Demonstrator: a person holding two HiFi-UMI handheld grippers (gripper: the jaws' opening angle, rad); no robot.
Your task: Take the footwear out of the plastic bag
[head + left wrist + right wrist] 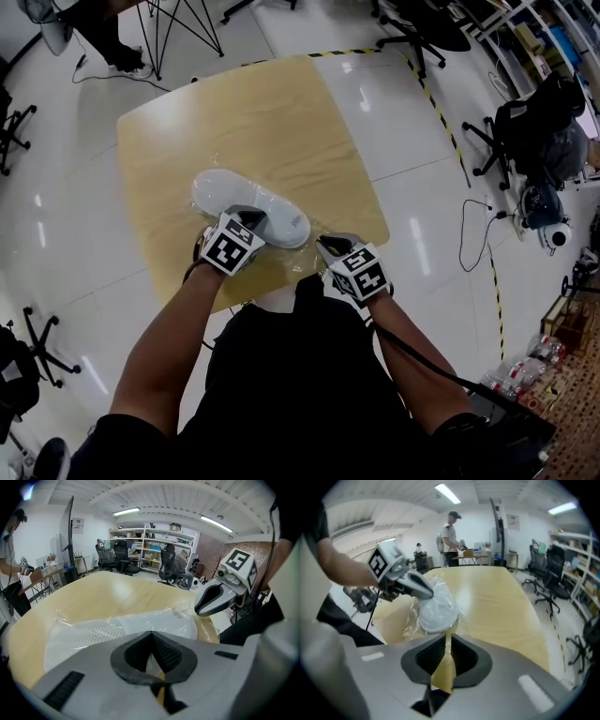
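Note:
A pair of white slippers (pixel 248 206) lies in a clear plastic bag (pixel 292 260) near the front edge of the light wooden table (pixel 262 112). My left gripper (pixel 246 225) sits at the slippers' near side with its jaws closed on the bag's film. In the left gripper view the bagged slippers (pixel 117 630) spread out just beyond the left gripper (pixel 151 637). My right gripper (pixel 330 247) is at the bag's right end. In the right gripper view the right gripper (pixel 446 641) shows a narrow slit with the tabletop behind it, and the slippers (pixel 437 609) lie just ahead.
Office chairs (pixel 412 33) and a tripod (pixel 173 28) stand around the table. Black-yellow tape (pixel 441 117) and cables (pixel 478 234) run over the floor at right. A person (pixel 450 538) stands beyond the table's far end. Shelves (pixel 150 545) line the back wall.

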